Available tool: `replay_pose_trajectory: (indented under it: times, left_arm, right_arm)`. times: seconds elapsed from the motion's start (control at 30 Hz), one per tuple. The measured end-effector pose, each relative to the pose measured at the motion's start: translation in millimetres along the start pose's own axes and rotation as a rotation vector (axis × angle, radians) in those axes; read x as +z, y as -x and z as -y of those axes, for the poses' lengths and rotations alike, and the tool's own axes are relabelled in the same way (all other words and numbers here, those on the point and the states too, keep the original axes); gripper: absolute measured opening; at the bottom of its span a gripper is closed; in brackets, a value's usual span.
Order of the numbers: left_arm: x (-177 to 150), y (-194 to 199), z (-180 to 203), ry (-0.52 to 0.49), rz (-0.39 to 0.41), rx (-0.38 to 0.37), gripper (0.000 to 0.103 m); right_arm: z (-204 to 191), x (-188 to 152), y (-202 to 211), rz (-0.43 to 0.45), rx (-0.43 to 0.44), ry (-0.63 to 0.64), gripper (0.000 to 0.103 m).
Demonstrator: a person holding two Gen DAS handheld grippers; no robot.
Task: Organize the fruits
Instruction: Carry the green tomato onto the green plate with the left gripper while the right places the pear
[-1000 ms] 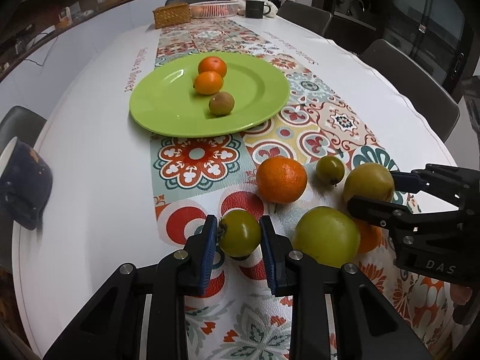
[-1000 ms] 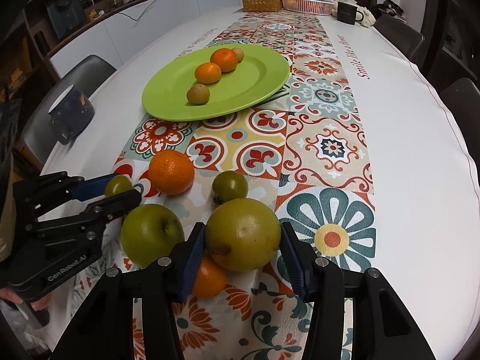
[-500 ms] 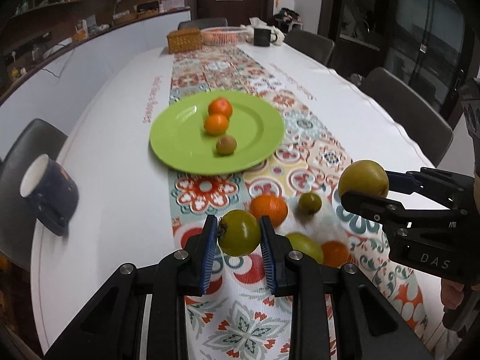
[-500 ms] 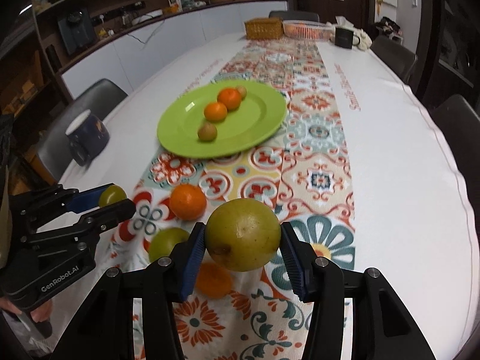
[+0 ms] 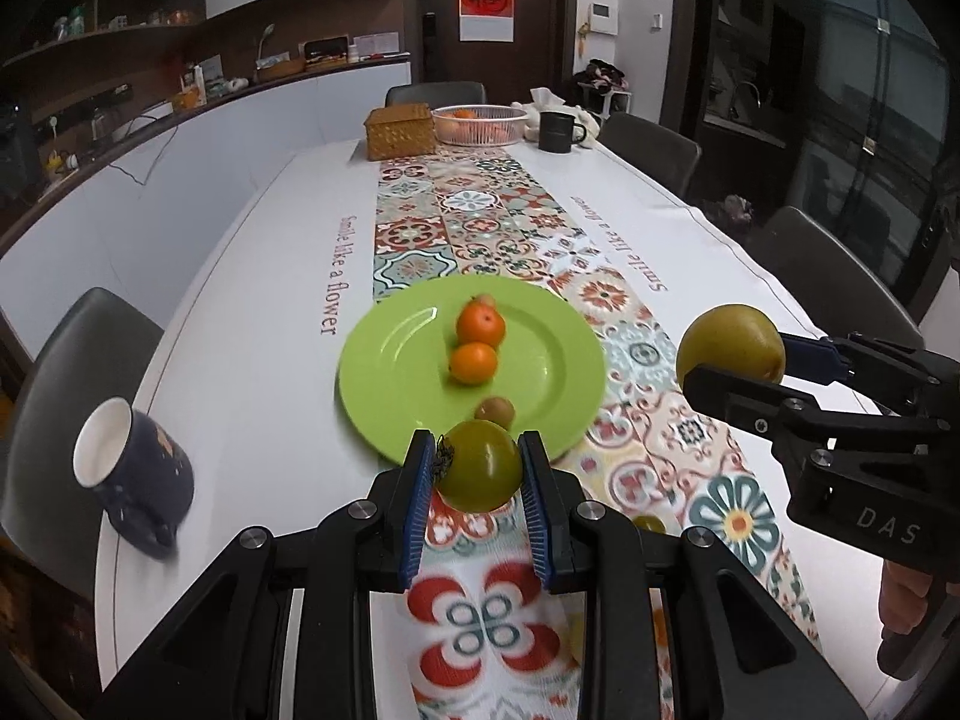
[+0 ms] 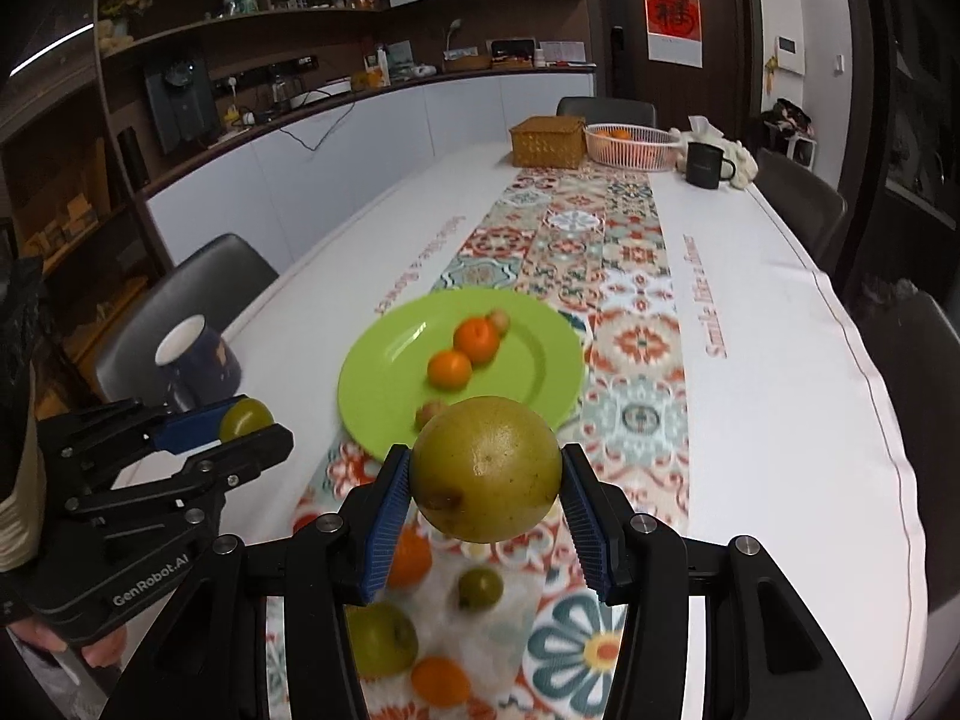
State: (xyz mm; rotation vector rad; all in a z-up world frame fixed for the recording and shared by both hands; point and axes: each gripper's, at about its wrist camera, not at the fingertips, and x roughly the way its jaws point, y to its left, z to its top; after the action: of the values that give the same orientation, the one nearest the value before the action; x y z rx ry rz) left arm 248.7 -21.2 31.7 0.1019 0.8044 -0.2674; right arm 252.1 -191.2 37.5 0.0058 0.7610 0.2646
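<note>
Both fruits were held clear of the worktop [image 5: 252, 360], on the way to the green plate [image 5: 384, 360]. The left claw [image 5: 478, 468] was clenched on a small green tomato [image 5: 480, 471]; the right claw [image 6: 487, 474] gripped a large yellow-green fruit [image 6: 487, 468]. Bare plate space was needed next, since two oranges [image 5: 474, 362] and a small brown fruit [image 5: 495, 410] lay along its middle. More fruit [image 6: 381, 639] waited nearer, with a tipped mug [image 5: 135, 480] far left.

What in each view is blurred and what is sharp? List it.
Left wrist view: the green tomato in the left tongs is sharp; the runner beneath smears. Right wrist view: the held pear is crisp; the loose fruit below and the plate edges blur.
</note>
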Motion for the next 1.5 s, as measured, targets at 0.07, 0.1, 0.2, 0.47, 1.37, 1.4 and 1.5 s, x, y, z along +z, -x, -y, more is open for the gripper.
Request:
replay_pose_trajectory:
  times: [0.07,0.1,0.2,0.47,1.37,1.4,1.5]
  left_arm:
    - [6,-8,-4,0.007,-0.005,0.002,0.028]
    - [8,-12,-5,0.010,-0.007,0.002,0.028]
    - [16,-28,-10,0.020,-0.024,0.001,0.028]
    - [25,-70,-21,0.035,-0.074,0.003,0.028]
    - [21,-130,-34,0.034,-0.165,0.008,0.041]
    - [20,-128,-34,0.033,-0.161,0.015,0.043]
    - [20,-120,-35,0.035,-0.149,0.029,0.052]
  right_arm:
    - [0,8,-8,-0.001,0.003,0.007,0.050]
    - [0,12,-12,-0.003,0.005,0.009,0.050]
    - [1,21,-27,-0.017,0.015,0.012,0.050]
    - [4,33,-73,-0.075,0.034,0.031,0.050]
    - [20,35,-154,-0.179,0.057,0.009,0.051]
    - [21,35,-152,-0.171,0.058,0.007,0.052]
    - [22,37,-142,-0.134,0.045,0.009,0.061]
